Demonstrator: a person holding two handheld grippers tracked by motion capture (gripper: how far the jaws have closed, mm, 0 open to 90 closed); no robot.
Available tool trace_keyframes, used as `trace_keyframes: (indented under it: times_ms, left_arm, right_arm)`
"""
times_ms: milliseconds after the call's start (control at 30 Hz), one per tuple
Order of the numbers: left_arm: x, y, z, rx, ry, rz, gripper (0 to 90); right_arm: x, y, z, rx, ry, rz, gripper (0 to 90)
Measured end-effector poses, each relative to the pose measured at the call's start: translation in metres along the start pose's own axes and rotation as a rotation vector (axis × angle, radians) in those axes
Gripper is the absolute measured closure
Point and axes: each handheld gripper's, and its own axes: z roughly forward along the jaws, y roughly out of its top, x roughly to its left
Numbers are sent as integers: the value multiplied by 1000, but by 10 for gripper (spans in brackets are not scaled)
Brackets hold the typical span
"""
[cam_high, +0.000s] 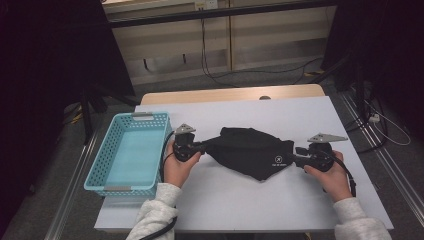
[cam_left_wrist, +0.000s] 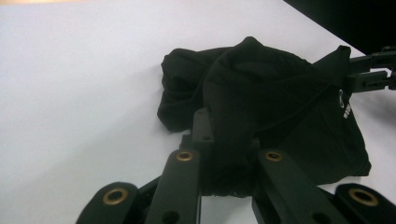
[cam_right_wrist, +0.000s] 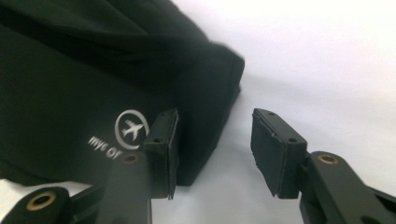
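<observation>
A black cloth bag (cam_high: 250, 150) with a small white plane logo (cam_right_wrist: 133, 128) lies crumpled in the middle of the white table (cam_high: 280, 112). My left gripper (cam_high: 202, 146) is at its left end, and in the left gripper view the jaws (cam_left_wrist: 231, 140) are shut on a fold of the black fabric (cam_left_wrist: 261, 88). My right gripper (cam_high: 296, 156) is at the bag's right end. In the right gripper view it (cam_right_wrist: 215, 144) stands open: the bag's corner (cam_right_wrist: 70, 84) lies against the left pad (cam_right_wrist: 163, 149), and the right pad (cam_right_wrist: 275, 154) is apart from it over bare table.
A light blue plastic basket (cam_high: 100, 165) with nothing in it stands at the table's left edge, close beside my left hand. Bare white tabletop lies in front of and behind the bag. Cables run over the floor beyond the table's far edge.
</observation>
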Motion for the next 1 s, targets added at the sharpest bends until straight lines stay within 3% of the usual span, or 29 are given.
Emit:
trace_keyframes:
  times_ms: [133, 233, 467, 533, 1000]
  left_arm:
    - [3, -1, -5, -9, 9, -27, 839]
    - [7, -1, -10, -9, 16, -51, 841]
    - [10, 1, -16, -12, 25, -74, 842]
    - [10, 1, -17, -7, 22, -78, 842]
    - [10, 3, -19, 27, 10, -98, 846]
  right_arm:
    - [3, -1, 4, 10, 21, -12, 549]
    - [7, 0, 7, -9, 49, -17, 629]
    - [10, 2, 7, -41, 87, -20, 715]
    - [12, 3, 4, -63, 115, -35, 870]
    - [8, 15, -17, -148, 118, -19, 885]
